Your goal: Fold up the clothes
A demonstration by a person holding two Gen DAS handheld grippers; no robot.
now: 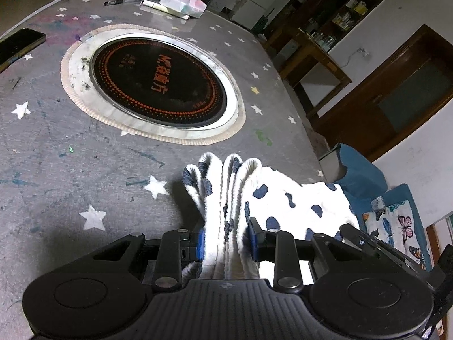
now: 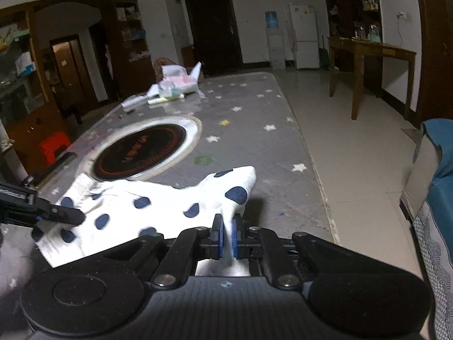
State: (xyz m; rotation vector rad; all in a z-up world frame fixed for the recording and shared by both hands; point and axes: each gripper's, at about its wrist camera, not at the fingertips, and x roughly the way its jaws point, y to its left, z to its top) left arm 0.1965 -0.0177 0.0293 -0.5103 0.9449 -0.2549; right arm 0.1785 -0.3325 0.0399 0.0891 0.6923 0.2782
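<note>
Over star-print table mat: left gripper pinches bunched folds of polka-dot garment; right gripper pinches 1 thin corner. Soft, light, floppy; hold edges.

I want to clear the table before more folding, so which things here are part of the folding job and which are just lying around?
In the job: spotted garment, left gripper, right gripper.

Lying about: phone, marker pen, tissue pack, built-in cooktop.

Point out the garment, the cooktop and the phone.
garment (image 2: pixel 158 198), right wrist view, spotted middle panel.
cooktop (image 1: pixel 158 85), left wrist view, black glass centre.
phone (image 1: pixel 19 42), left wrist view, dark screen.
</note>
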